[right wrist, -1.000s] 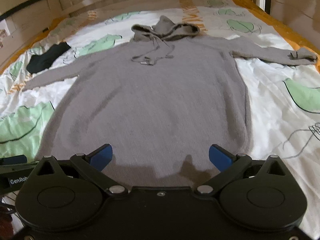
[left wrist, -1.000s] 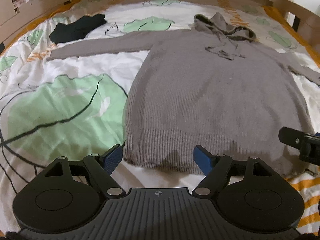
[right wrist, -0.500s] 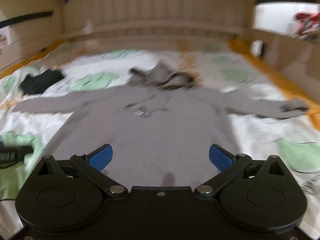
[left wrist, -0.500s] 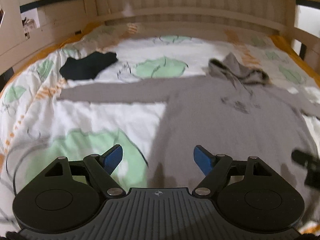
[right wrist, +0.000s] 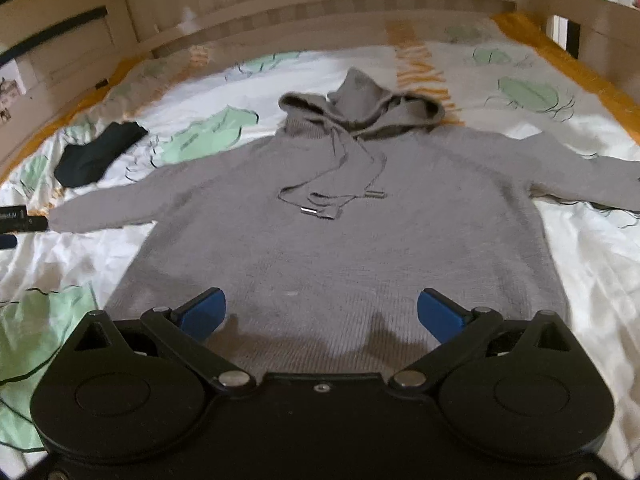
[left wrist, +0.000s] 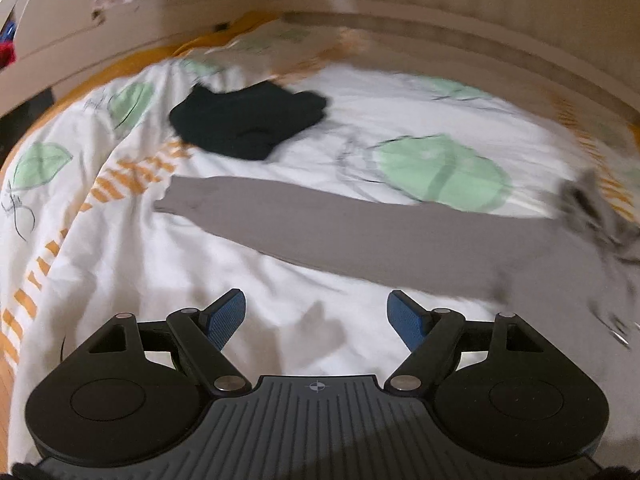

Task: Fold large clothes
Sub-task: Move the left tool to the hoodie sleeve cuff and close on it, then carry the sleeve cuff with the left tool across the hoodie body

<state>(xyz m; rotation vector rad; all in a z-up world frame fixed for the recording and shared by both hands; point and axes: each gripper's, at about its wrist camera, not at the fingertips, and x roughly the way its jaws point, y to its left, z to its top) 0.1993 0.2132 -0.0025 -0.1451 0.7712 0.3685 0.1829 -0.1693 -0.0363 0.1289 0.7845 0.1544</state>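
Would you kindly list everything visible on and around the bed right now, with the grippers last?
hoodie: one, grey, spread flat face up mid-bed, sleeves out to both sides, hood toward the headboard
drawstrings: two, grey, lying on the hoodie's chest
dark garment: one, black, bunched on the bed beyond the hoodie's left sleeve
bedcover: one, white with green leaf and orange prints, under everything
bed frame: one, pale wood, around the bed
left gripper: one, black with blue fingers, open, near the left sleeve
right gripper: one, black with blue fingers, open, over the hoodie's lower body
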